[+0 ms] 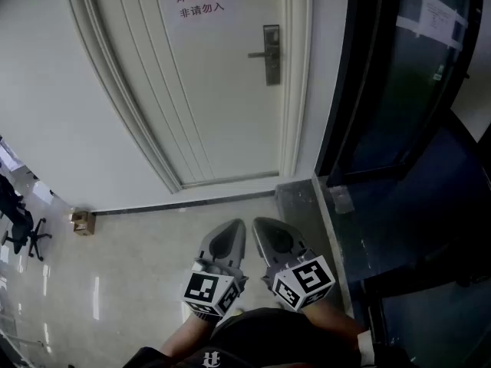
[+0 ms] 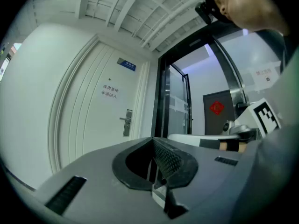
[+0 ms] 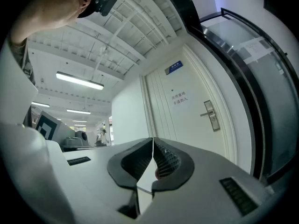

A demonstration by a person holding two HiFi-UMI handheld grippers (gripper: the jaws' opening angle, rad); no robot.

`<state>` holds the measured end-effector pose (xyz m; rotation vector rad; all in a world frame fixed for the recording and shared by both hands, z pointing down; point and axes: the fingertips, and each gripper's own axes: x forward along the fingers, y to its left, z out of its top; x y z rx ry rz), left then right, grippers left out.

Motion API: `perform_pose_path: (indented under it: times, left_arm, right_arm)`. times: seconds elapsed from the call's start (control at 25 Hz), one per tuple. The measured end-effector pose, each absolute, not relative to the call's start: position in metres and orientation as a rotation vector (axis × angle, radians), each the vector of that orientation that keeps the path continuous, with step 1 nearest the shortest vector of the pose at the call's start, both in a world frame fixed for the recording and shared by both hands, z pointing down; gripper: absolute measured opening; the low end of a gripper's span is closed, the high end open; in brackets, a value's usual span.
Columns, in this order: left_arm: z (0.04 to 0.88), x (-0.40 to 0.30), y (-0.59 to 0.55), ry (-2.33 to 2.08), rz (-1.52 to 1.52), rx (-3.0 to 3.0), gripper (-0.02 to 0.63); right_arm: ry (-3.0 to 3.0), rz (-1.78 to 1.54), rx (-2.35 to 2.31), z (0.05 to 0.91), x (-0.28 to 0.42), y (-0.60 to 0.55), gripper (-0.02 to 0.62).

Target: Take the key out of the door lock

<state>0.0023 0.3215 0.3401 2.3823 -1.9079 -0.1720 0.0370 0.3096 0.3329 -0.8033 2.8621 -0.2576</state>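
A white door [image 1: 222, 90] stands shut ahead, with a metal lock plate and lever handle [image 1: 271, 54] near its right edge. The plate also shows small and far off in the left gripper view [image 2: 127, 122] and in the right gripper view [image 3: 211, 115]. No key is clear enough to make out at this distance. My left gripper [image 1: 229, 232] and right gripper [image 1: 268, 230] hang side by side low in the head view, close to my body and well short of the door. Both are shut with nothing between the jaws, as each gripper's own view shows [image 2: 153, 140] [image 3: 153, 139].
A notice with red characters [image 1: 200, 2] is stuck on the door. A dark-framed glass door [image 1: 399, 75] stands to the right. A small cardboard box [image 1: 83, 221] sits by the wall at the left, with an office chair [image 1: 23, 232] beyond it.
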Motion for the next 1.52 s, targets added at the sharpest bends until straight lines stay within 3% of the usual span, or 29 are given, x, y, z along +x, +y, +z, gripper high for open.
perform_pose_path:
  times: [0.76, 1.52]
  left_arm:
    - [0.359, 0.026, 0.259, -1.849, -0.104, 2.396, 0.006]
    - [0.366, -0.104, 0.087, -1.701, -0.176, 2.495, 0.006]
  right_arm:
    - [2.801, -0.346, -0.898, 0.352, 0.074, 0.245, 0.017]
    - [2.77, -0.252, -1.045, 0.35, -0.052, 0.088, 0.017]
